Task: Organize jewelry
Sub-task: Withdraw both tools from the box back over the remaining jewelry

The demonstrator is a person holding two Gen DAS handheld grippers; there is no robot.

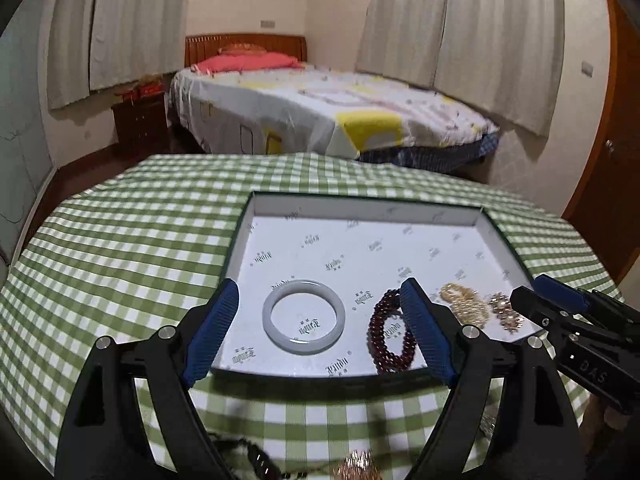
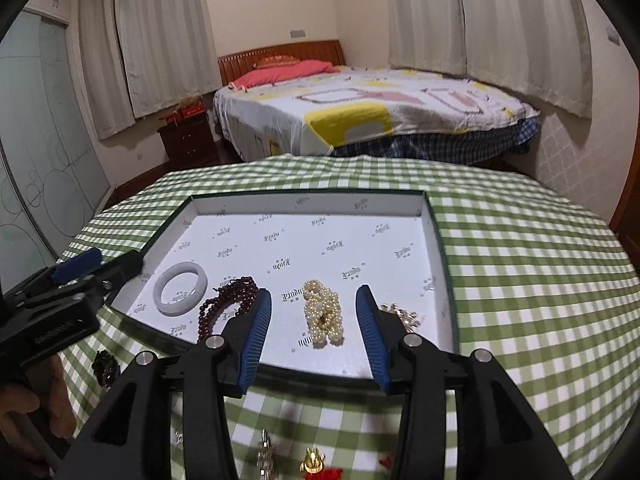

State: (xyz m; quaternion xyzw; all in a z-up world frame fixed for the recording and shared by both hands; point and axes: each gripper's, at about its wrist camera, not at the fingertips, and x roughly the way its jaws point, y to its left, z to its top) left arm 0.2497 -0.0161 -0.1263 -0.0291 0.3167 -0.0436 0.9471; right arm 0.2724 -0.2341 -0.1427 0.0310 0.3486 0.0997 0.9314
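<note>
Bed (image 1: 320, 108), curtains (image 1: 460, 28) — perhaps a nightstand (image 1: 138, 124).

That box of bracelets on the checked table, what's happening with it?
A person is sorting jewelry into a shallow open box using two hand-held grippers. A white bangle, a dark red bead bracelet, a pearl bracelet and a gold-coloured piece already lie inside. Both the left gripper and the right gripper hover open and empty above the box. More pieces wait on the checked tablecloth.
</note>
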